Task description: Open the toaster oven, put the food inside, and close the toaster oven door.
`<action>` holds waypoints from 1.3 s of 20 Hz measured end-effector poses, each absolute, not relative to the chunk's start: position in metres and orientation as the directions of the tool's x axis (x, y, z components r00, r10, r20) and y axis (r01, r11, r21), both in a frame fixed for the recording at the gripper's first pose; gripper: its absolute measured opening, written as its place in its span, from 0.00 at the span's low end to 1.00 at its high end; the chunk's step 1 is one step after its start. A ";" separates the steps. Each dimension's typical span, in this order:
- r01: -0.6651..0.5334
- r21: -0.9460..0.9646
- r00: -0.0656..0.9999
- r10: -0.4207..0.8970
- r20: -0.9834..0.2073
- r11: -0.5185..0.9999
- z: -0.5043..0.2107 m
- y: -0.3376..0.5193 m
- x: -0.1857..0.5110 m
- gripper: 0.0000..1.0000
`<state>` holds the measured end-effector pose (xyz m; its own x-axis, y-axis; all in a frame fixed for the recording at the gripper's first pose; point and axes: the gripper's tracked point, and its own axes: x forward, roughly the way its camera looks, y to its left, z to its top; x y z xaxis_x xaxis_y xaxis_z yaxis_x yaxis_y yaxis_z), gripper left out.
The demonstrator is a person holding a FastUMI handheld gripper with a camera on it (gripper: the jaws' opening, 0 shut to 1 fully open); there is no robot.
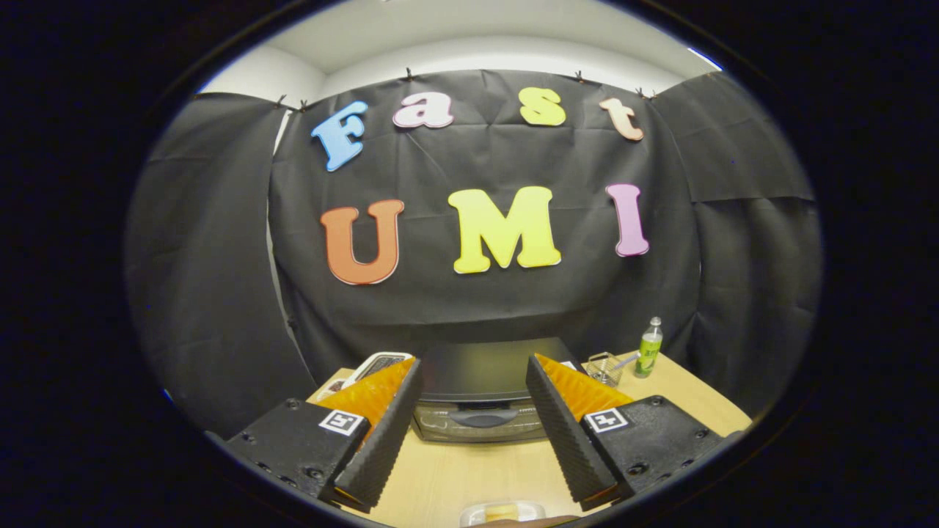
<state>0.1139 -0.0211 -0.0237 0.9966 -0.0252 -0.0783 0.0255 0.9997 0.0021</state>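
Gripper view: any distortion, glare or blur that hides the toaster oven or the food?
Gripper view: strong fisheye bending curves the table edges. The toaster oven, beyond the open claw, is sharp; its dark top carries a soft sheen, no harsh glare. The food container, near the claw, is cut off and slightly soft. Lighting is even.

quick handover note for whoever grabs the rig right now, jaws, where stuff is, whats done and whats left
Gripper: jaws open, holding nothing, raised over the table.
Oven: just ahead, seen between the jaws, door shut, handle facing the gripper.
Food: in a clear container on the table, at the near edge below the jaws, untouched.
Beside the oven: a bottle and a small clear cup.
Done: nothing yet.
Left: open the door, put the food in, shut the door.
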 end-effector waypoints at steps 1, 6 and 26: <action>0.024 0.005 0.997 -0.024 -0.077 1.000 -0.027 -0.024 0.124 0.95; 0.044 0.013 0.991 -0.042 -0.130 0.999 -0.056 -0.047 0.176 0.95; 0.074 0.010 0.940 -0.066 -0.335 0.997 -0.193 -0.045 0.255 0.95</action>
